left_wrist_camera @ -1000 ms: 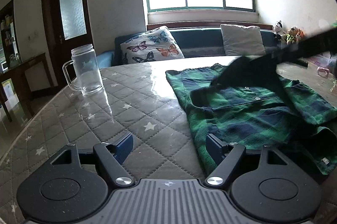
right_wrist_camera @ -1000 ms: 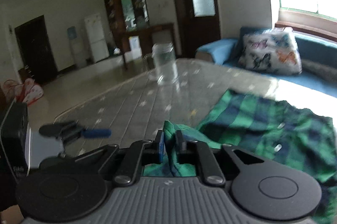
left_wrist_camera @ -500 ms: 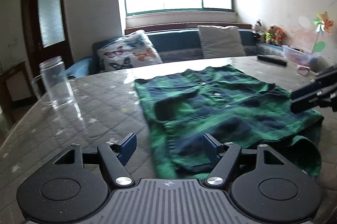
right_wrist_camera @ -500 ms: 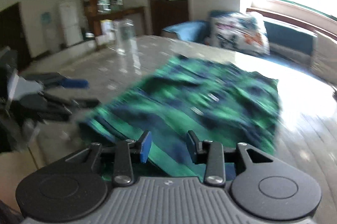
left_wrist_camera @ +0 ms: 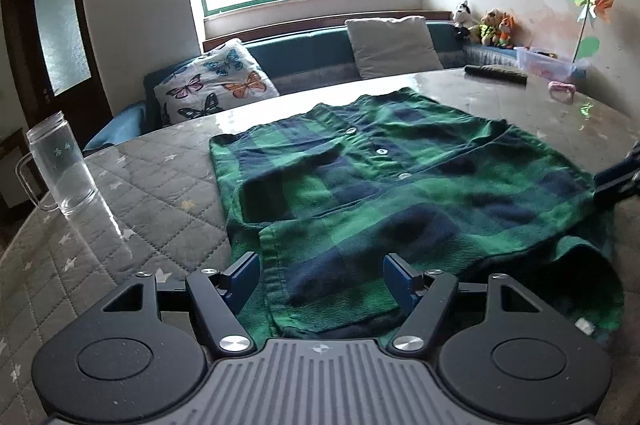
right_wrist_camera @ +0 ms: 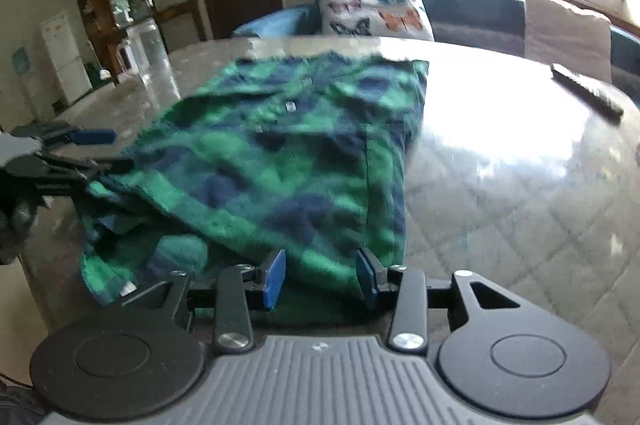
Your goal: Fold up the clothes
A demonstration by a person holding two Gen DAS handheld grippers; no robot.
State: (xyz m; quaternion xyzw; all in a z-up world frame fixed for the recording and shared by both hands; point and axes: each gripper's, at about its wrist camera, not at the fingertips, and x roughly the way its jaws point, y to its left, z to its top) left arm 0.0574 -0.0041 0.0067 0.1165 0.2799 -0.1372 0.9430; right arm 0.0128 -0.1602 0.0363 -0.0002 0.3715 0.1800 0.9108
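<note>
A green plaid shirt (left_wrist_camera: 392, 193) now lies flat on the table (left_wrist_camera: 160, 193). The right gripper (right_wrist_camera: 320, 275), which pinched it earlier, has released, jaws apart; the left gripper (left_wrist_camera: 320, 275) gapes wide, empty.

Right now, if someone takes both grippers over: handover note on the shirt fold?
Left gripper: open, over the near hem of the green plaid shirt, gripping nothing.
Right gripper: jaws have just been opening; open now, shirt edge lying between them, pads not pressing.
Shirt: lying on the quilted table, buttons up, side parts folded in; loose fabric bunched at the near right corner.
Glass mug stands left of the shirt, apart from it.
Left: tidy the bunched corner, then fold the shirt again, probably end over end.
</note>
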